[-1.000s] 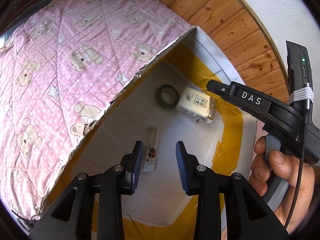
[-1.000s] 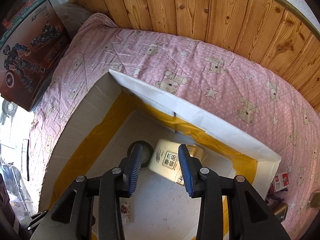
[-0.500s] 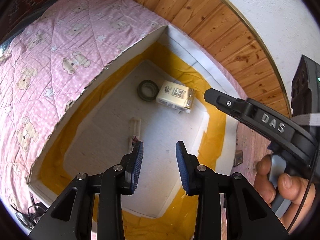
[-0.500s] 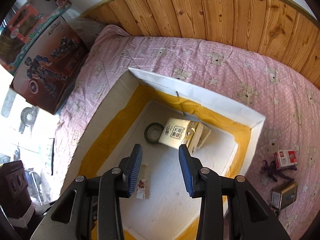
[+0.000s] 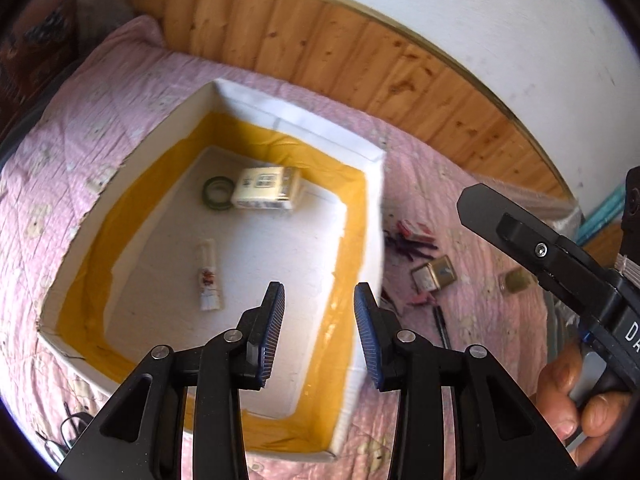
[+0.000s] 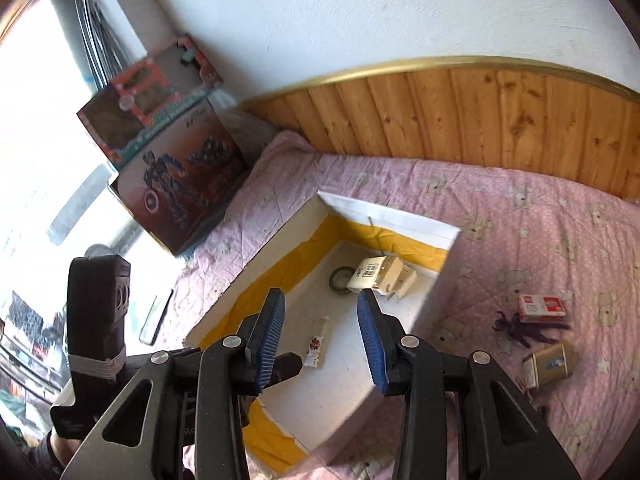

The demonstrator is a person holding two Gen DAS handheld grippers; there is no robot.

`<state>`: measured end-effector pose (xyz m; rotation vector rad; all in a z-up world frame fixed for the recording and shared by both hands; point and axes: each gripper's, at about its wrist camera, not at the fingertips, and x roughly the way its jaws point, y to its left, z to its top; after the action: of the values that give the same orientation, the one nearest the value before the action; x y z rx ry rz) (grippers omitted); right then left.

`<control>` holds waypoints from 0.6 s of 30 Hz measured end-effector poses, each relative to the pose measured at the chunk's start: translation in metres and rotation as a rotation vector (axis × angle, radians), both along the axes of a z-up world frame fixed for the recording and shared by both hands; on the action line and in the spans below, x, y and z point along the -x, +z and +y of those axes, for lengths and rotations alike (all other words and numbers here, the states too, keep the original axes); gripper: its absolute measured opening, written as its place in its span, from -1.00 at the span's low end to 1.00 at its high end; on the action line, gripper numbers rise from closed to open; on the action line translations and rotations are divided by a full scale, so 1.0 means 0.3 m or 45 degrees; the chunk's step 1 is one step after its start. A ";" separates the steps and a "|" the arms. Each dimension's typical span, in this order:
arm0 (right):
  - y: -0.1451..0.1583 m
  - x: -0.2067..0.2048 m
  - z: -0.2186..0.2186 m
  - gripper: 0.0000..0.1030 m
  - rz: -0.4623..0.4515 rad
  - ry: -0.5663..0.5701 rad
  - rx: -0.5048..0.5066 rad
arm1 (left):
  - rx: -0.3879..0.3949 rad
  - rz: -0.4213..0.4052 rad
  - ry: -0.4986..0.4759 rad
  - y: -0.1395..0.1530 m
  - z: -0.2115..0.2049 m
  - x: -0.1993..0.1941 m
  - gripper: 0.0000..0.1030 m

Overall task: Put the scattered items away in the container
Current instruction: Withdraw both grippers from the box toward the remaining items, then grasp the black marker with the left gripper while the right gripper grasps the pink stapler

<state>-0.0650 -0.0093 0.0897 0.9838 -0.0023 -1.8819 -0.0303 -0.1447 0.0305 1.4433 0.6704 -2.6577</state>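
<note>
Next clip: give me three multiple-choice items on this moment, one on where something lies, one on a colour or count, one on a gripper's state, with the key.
1. Where does the roll of tape lie?
A. On the quilt beside the red carton
B. Inside the white box, next to the cream carton
C. Between the fingers of the left gripper

2. What colour is the band lining the lower inside walls of the box?
A. Yellow
B. Blue
C. Green

3. What state is the right gripper in?
A. Shut on the purple toy
B. Shut on nothing
C. Open, holding nothing

Key: 1 B, the roll sits on the box floor against the carton in both views. 2 A, a yellow strip runs round the box's base. 3 C, its blue pads stand apart with only the box visible between them, while the purple toy lies on the pink quilt.
</note>
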 end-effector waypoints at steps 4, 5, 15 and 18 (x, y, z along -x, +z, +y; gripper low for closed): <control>-0.042 -0.003 0.168 -0.23 -0.025 -0.115 0.069 | 0.100 0.053 -0.086 0.038 0.115 -0.017 -0.26; -0.068 0.001 0.202 -0.23 -0.043 -0.144 0.070 | 0.099 0.054 -0.096 0.040 0.130 -0.020 -0.26; -0.438 0.087 0.346 -0.23 -0.209 -0.313 -0.155 | 0.014 0.032 -0.151 0.013 0.223 -0.012 -0.26; -0.443 0.110 0.425 -0.24 -0.235 -0.401 -0.159 | 0.008 0.018 -0.228 -0.009 0.284 0.013 -0.26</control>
<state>-0.0978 0.1182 -0.0431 1.3011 -0.1591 -2.0873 -0.0342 -0.0594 0.0279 1.5539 0.5585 -2.8011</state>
